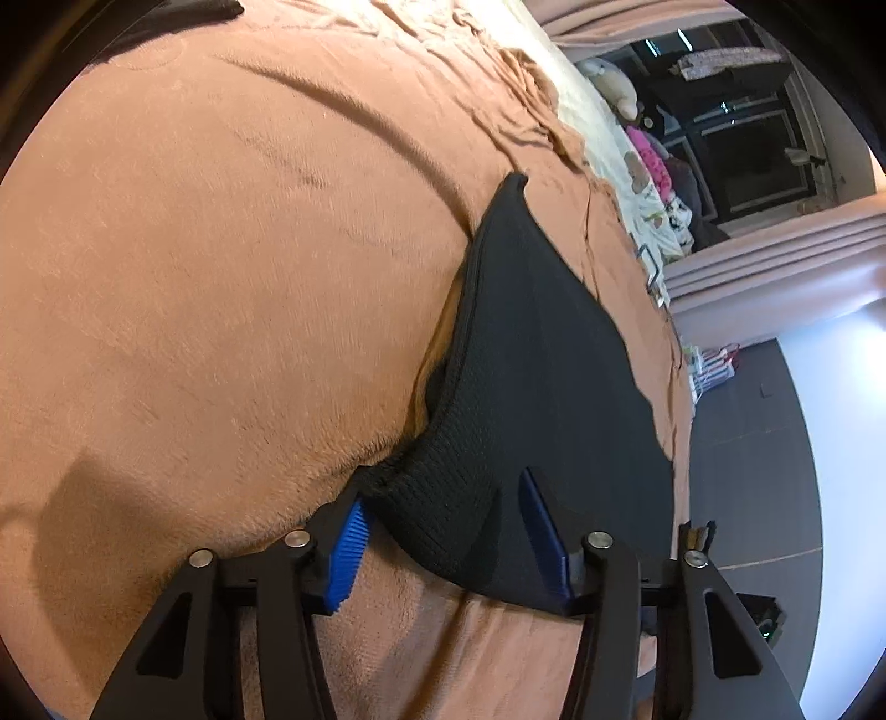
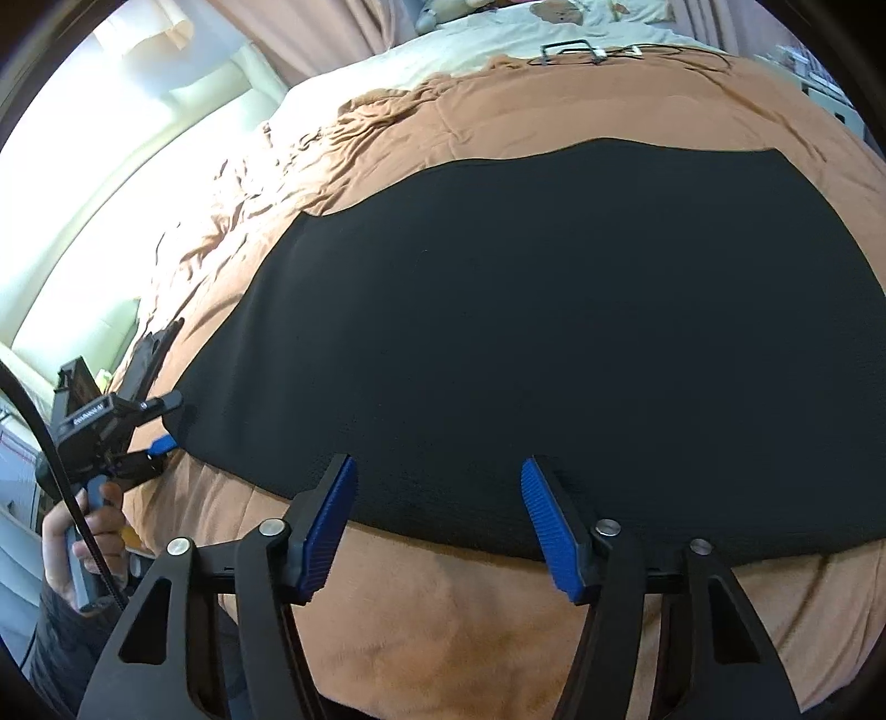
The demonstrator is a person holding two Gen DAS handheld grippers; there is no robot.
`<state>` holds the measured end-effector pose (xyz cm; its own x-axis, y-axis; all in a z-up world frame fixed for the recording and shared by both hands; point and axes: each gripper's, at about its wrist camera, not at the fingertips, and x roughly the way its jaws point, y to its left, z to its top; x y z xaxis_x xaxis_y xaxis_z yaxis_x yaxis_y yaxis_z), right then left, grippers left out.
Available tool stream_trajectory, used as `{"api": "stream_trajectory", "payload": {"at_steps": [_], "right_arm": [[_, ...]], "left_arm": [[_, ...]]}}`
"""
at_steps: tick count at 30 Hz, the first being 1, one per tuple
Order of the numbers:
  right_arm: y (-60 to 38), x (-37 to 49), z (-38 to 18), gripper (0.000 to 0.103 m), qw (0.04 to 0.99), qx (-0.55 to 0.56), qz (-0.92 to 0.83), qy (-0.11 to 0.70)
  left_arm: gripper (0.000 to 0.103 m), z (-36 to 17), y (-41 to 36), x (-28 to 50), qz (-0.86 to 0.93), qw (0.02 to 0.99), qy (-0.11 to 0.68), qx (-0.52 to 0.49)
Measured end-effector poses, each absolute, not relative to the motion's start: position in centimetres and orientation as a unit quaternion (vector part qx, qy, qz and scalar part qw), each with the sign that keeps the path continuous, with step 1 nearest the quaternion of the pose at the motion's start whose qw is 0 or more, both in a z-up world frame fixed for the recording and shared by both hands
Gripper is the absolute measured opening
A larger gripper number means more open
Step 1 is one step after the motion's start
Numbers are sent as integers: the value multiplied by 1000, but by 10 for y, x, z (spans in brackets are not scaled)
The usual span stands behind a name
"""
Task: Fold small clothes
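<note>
A black knit garment (image 2: 526, 310) lies spread flat on the brown blanket (image 2: 443, 609). My right gripper (image 2: 437, 465) stands open at its near edge. The blue pads (image 2: 326, 526) straddle the hem without pressing on it. In the left wrist view the same garment (image 1: 542, 343) runs away from me. Its near corner is bunched up between the fingers of my left gripper (image 1: 443, 487), whose jaws stand apart. One blue pad (image 1: 349, 548) is beside the corner and the other rests on the cloth. The right wrist view shows the left gripper (image 2: 169, 423) at the garment's left corner.
A person's hand (image 2: 83, 531) holds the left gripper's handle. The blanket (image 1: 221, 304) is rumpled toward the cream sheet (image 2: 498, 39). A cable and a small metal frame (image 2: 570, 50) lie at the far edge. Dark floor (image 1: 747, 443) lies past the bed's side. Soft toys (image 1: 614, 83) sit by the curtains.
</note>
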<state>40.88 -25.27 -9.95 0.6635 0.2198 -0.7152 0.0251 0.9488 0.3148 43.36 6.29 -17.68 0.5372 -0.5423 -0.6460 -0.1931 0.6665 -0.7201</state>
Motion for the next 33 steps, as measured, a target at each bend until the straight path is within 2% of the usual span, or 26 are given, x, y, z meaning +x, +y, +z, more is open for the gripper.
{"api": "stream_trajectory", "payload": {"at_steps": [2,4,6,7,10,18,33], "right_arm": [[-252,415,-99,41,897,152,57,411],[-250,422,-102,33,893,155,67,417],[-245,427,-109,28,891,147,62,425],[-243,429,-113,27,889,142,59,431],[-243,430,-129,19,876,132,45,463],[-247,439,-116,18,875,128,46,464],[-275,547,-112,18,879,114,-5,463]], "left_arm": [[54,-172,65,430,-112,793,457,-387],[47,-172,66,425,-115,795,455,-385],[33,-176,67,422,-110,793,460,-384],[30,-179,68,421,-104,794,464,-380],[27,-185,69,422,-94,794,468,-376],[11,-186,71,428,-51,795,469,-383],[10,-182,59,427,-4,802,455,-388]]}}
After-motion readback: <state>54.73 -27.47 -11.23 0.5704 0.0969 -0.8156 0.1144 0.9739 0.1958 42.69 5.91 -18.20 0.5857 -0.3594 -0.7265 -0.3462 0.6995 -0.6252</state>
